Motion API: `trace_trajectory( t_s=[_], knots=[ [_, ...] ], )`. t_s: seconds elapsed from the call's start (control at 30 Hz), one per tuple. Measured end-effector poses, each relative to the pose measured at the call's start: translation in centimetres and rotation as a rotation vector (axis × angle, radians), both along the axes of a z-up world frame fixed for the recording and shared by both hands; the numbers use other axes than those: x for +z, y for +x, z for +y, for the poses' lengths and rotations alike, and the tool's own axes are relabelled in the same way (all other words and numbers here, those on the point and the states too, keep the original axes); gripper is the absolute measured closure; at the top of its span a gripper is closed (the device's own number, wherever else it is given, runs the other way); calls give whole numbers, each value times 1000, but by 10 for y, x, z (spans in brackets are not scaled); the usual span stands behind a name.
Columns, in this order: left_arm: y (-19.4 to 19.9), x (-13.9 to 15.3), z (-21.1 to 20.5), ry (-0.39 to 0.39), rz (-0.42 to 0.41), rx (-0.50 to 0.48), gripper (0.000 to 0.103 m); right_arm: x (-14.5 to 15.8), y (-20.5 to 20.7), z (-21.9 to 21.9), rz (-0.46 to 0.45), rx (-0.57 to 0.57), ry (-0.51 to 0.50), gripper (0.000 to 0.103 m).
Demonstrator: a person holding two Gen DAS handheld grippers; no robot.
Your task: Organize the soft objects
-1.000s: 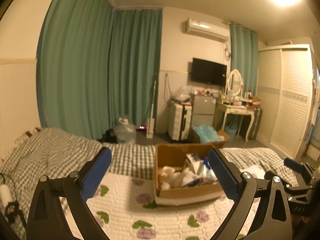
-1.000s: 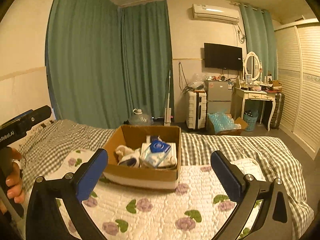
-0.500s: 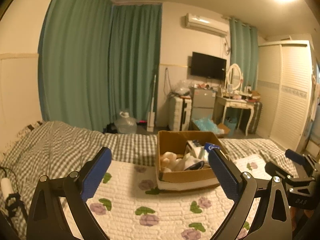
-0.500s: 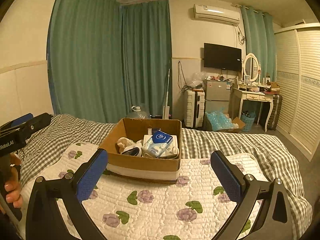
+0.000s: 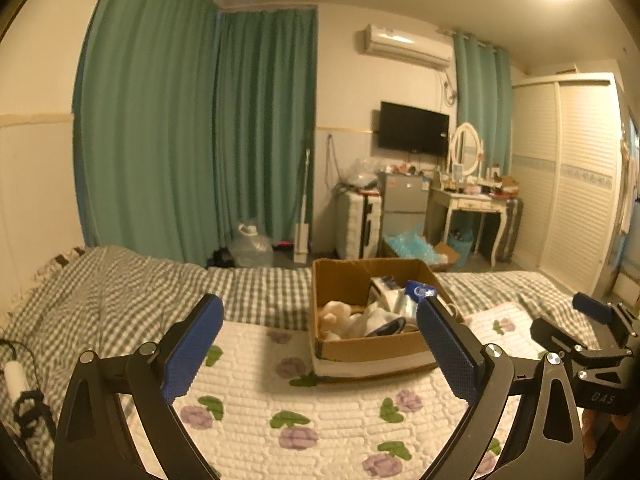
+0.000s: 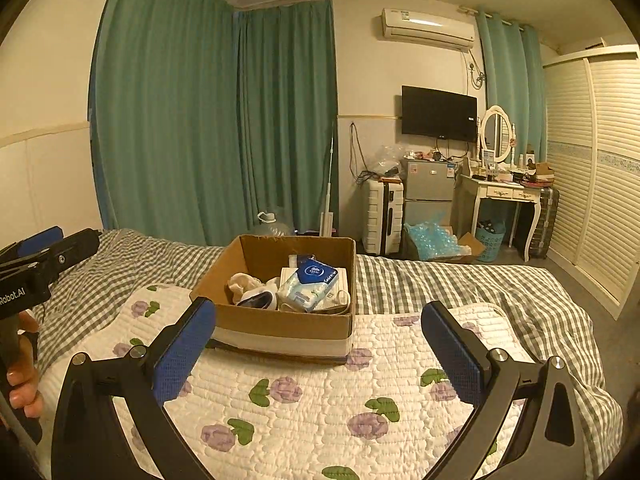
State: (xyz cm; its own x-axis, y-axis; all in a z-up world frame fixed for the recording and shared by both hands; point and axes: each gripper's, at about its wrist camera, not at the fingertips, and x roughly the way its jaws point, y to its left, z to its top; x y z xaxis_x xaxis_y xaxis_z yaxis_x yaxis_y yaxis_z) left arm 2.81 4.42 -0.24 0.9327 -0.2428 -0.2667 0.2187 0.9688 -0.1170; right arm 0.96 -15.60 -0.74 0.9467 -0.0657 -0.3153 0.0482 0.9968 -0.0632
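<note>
Left gripper up front, blue pads spread wide with nothing between them, hovering over the white floral quilt; its right finger cuts across the near right corner of the cardboard box, hiding that corner. Over on the right gripper, same story: jaws wide apart and empty, and from here the box sits in full sight between the pads, just beyond them. Inside, a blue-and-white tissue pack leans against the right wall, a cream plush toy lies at the left, and a dark-and-white soft item sits between them, too jumbled to name. Whatever lies under those is hidden. The box rests on the far edge of the quilt, where it meets the green checked bedspread. Open quilt lies near and to both sides of the box. At the left rim of the right view, the other gripper's handle and a hand are cut off. Beyond the bed's far edge, teal curtains, a white suitcase and a dressing table.
</note>
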Motion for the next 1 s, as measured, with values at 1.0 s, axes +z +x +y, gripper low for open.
trace_trajectory(
  t_s=[1.0],
  knots=[
    [-9,2,-3,10,-2,38,4,5,-6,9,-10,-26,-13,0]
  ],
)
